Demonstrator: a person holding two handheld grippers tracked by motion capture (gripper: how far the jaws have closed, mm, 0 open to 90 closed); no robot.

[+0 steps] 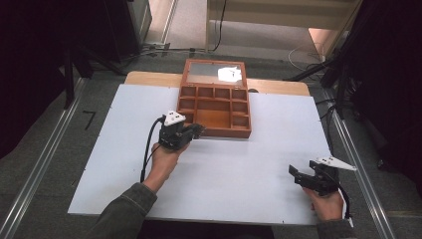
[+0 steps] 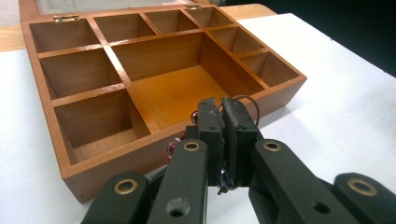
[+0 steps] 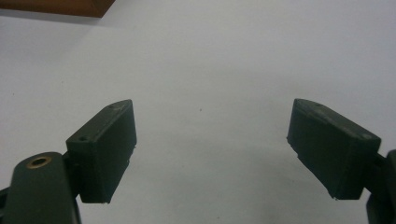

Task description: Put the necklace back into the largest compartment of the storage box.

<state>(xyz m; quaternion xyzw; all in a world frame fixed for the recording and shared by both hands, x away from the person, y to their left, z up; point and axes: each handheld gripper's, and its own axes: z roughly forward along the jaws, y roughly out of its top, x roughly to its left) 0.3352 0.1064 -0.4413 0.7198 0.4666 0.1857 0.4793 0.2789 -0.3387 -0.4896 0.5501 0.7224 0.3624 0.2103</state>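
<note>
White table over a grey floor, with an open wooden box near the far edge, all compartments empty. Left gripper sits just at the box's front wall, jaws clamped on a beaded bracelet with a thin wire loop. Looks light, floppy, a bit snaggy and fragile, so I'd pinch the beads, not the wire. Right gripper rests wide open, holding nothing.
</note>
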